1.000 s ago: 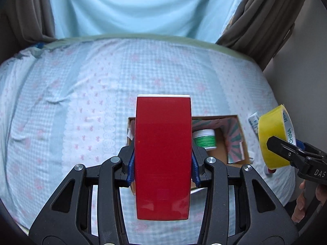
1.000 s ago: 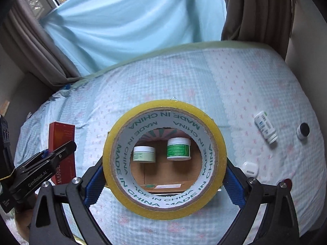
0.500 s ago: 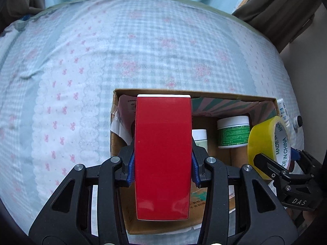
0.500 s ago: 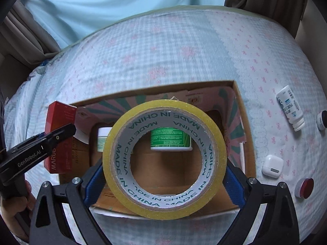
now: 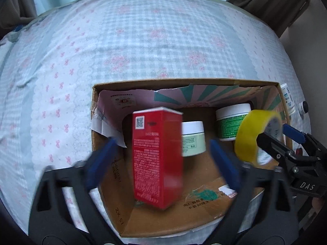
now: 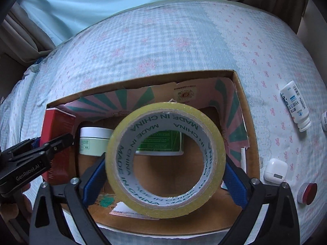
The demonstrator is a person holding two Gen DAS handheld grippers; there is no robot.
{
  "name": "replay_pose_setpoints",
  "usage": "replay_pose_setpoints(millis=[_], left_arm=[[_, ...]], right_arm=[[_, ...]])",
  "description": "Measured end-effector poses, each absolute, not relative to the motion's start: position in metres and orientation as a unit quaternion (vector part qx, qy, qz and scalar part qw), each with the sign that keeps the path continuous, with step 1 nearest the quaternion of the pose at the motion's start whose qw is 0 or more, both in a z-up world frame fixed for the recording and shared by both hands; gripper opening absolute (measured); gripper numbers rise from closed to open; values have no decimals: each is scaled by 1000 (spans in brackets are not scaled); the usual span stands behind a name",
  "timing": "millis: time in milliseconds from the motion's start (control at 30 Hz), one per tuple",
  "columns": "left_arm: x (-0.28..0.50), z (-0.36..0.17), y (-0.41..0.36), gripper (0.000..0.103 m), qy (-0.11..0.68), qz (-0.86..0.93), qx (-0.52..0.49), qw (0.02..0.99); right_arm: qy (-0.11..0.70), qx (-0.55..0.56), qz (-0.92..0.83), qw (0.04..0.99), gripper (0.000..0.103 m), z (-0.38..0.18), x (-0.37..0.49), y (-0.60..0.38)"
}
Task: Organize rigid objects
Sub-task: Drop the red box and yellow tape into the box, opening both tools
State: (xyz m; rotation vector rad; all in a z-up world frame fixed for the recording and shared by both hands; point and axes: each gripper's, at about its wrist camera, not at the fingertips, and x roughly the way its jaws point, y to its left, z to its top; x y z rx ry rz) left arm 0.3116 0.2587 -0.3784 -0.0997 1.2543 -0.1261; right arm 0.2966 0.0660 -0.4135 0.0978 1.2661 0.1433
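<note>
Now, left wrist view: the left gripper (image 5: 161, 159) is seen with its blue fingers (image 5: 101, 161) spread wide and blurred, nothing being held between them.
Red box: the red box (image 5: 157, 157) is seen upright and slightly tilted inside the cardboard box (image 5: 184, 81), free of both fingers; whether its base rests on the floor of the box cannot be told.
Jars: a pale green jar (image 5: 193, 138) is seen just behind the red box, and a dark green jar (image 5: 232, 122) further right.
Right wrist view: the right gripper (image 6: 164, 178) is closed on the yellow tape roll (image 6: 165, 152), which is held on edge over the cardboard box (image 6: 243, 94).
Bedspread: a white bottle (image 6: 295, 109), a white earbud case (image 6: 276, 170) and a red-rimmed tin (image 6: 306, 193) are seen lying outside the box on the checked bedspread (image 6: 184, 30).
</note>
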Motion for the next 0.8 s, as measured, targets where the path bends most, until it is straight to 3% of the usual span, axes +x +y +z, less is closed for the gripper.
replay_pose_setpoints(millis=[100, 500, 800], left_arm=[[308, -367, 259, 103, 575, -67, -57, 814], [284, -341, 268, 103, 571, -57, -58, 817], [241, -285, 270, 103, 547, -42, -58, 834]], right_arm=[[547, 66, 61, 832, 103, -400, 293, 60], [561, 31, 65, 825, 103, -382, 276, 66], [545, 27, 72, 835, 103, -336, 246, 67]])
